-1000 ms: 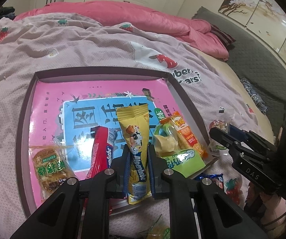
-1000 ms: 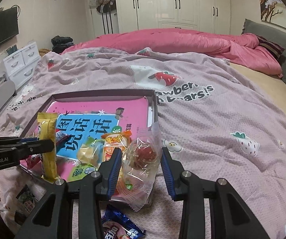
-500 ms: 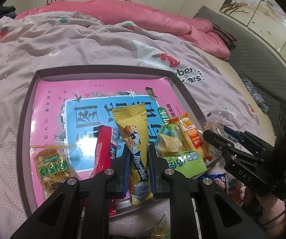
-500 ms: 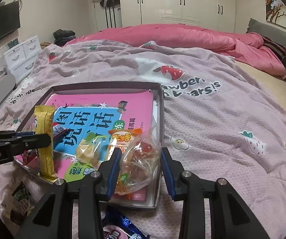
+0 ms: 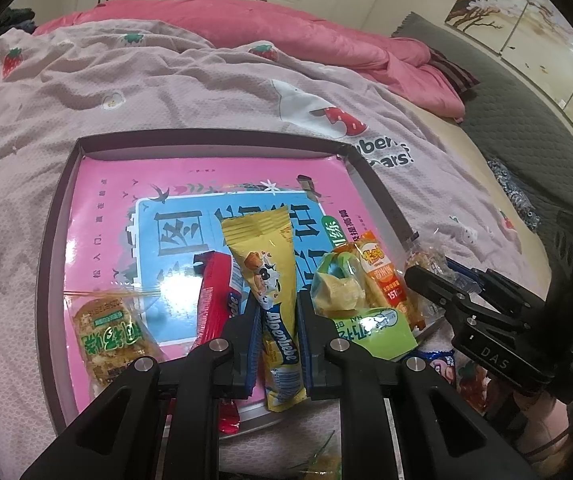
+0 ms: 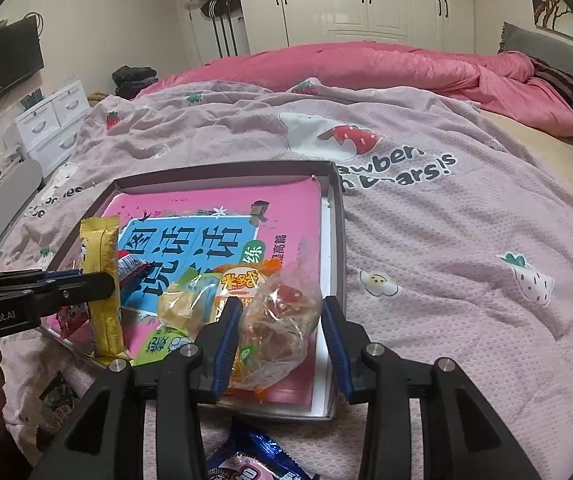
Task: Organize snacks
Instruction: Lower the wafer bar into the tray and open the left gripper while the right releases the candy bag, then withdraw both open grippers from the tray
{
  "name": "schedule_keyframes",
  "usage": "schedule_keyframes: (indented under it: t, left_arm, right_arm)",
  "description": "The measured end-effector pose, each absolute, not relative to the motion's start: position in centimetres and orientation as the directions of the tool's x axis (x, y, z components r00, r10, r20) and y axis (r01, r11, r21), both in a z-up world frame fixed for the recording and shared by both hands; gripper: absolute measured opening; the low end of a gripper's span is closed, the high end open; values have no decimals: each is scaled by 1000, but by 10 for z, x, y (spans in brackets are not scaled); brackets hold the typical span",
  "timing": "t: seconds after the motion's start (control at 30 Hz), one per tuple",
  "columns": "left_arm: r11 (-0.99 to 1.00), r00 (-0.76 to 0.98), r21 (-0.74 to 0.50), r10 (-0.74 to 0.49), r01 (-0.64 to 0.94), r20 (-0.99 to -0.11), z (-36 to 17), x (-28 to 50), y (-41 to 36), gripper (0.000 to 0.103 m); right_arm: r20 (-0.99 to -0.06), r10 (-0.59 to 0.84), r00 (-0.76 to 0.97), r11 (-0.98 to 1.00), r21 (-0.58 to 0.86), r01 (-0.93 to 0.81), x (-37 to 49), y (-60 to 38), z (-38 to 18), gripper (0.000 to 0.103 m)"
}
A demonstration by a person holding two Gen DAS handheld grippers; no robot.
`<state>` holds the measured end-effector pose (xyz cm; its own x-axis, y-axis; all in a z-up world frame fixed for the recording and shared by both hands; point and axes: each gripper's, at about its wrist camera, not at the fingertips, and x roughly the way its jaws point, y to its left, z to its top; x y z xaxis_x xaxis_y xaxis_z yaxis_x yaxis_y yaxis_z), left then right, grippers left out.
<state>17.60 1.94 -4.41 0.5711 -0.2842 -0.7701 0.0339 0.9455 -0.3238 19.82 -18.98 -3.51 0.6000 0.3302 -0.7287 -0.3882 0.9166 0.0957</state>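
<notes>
A dark-rimmed tray (image 5: 206,136) lies on the bed, with a pink and blue book (image 5: 214,176) flat inside it. My left gripper (image 5: 278,298) is shut on a yellow candy pack (image 5: 260,248), held upright over the tray's near edge; the pack (image 6: 100,280) also shows in the right wrist view. My right gripper (image 6: 282,308) is shut on a clear bag of reddish snacks (image 6: 282,328), whose bottom rests at the tray's near right corner (image 6: 326,412). In the left wrist view that gripper (image 5: 426,276) reaches in from the right.
Inside the tray lie a red pack (image 5: 214,292), a cake in clear wrap (image 5: 106,336), an orange pack (image 5: 378,276), a yellow-green bag (image 5: 338,292) and a green packet (image 5: 374,332). A blue pack (image 6: 246,464) lies on the pink blanket (image 6: 446,260) in front of the tray.
My right gripper has carried the clear bag left and down onto the tray's near right corner. The left gripper and its yellow pack have stayed put.
</notes>
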Motion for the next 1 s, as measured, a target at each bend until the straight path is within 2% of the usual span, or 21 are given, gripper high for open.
schedule_keyframes:
  t: [0.3, 0.43, 0.57, 0.83, 1.0]
  left_arm:
    - [946, 569, -323, -282, 31, -772, -44, 177, 20, 17]
    - [945, 567, -325, -282, 26, -774, -45, 176, 22, 19]
    - [947, 569, -320, -274, 21, -775, -44, 176, 22, 20]
    - [949, 572, -314, -268, 20, -775, -41, 176, 23, 35]
    - [951, 579, -309, -262, 18, -772, -37, 174, 24, 38]
  right_arm:
    - [-724, 343, 598, 917, 119, -381, 197, -193, -34, 41]
    - [-714, 365, 597, 914, 152, -377, 197, -197, -32, 47]
    - [-712, 370, 597, 917, 176, -358, 198, -202, -31, 47]
    - [-686, 381, 620, 917, 194, -350, 195, -207, -24, 48]
    - [-669, 396, 629, 911, 199, -362, 193, -207, -19, 49]
